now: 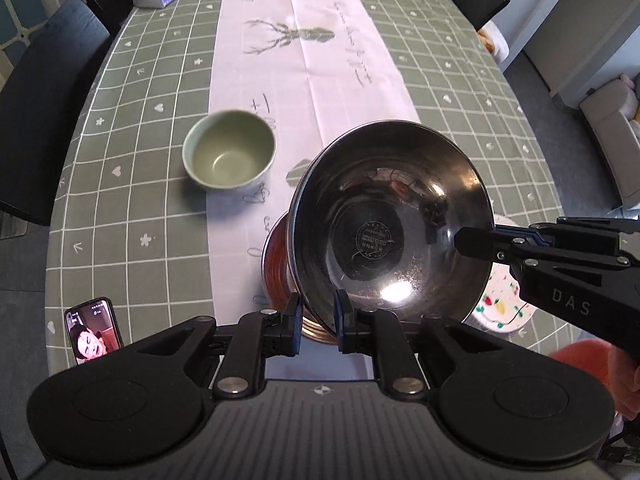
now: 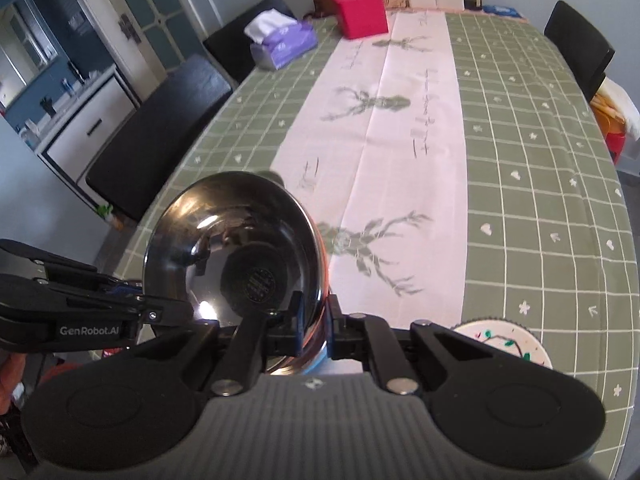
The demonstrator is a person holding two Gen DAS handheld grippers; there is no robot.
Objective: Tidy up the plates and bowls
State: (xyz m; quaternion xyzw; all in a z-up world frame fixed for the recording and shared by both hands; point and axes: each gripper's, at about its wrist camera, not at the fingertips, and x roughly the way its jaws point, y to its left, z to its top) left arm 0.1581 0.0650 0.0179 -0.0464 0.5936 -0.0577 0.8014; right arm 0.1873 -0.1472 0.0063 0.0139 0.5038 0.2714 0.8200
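Observation:
A shiny steel bowl (image 1: 390, 220) hangs tilted over the near end of the table, its inside turned toward both cameras. My left gripper (image 1: 317, 322) is shut on its near rim, one finger inside and one outside. From the right, my right gripper (image 1: 474, 242) is shut on the bowl's right rim. In the right wrist view the steel bowl (image 2: 236, 248) sits in my right gripper (image 2: 314, 330), and my left gripper (image 2: 176, 308) clamps its left edge. A second reddish metal dish (image 1: 276, 264) shows under the bowl. A green ceramic bowl (image 1: 229, 156) stands upright to the left.
A white plate with coloured marks (image 1: 502, 308) (image 2: 506, 340) lies near the front right edge. A phone (image 1: 93, 330) lies at the front left. A tissue box (image 2: 284, 46), a red box (image 2: 362, 14) and jars stand at the far end. Dark chairs (image 2: 156, 132) line the sides.

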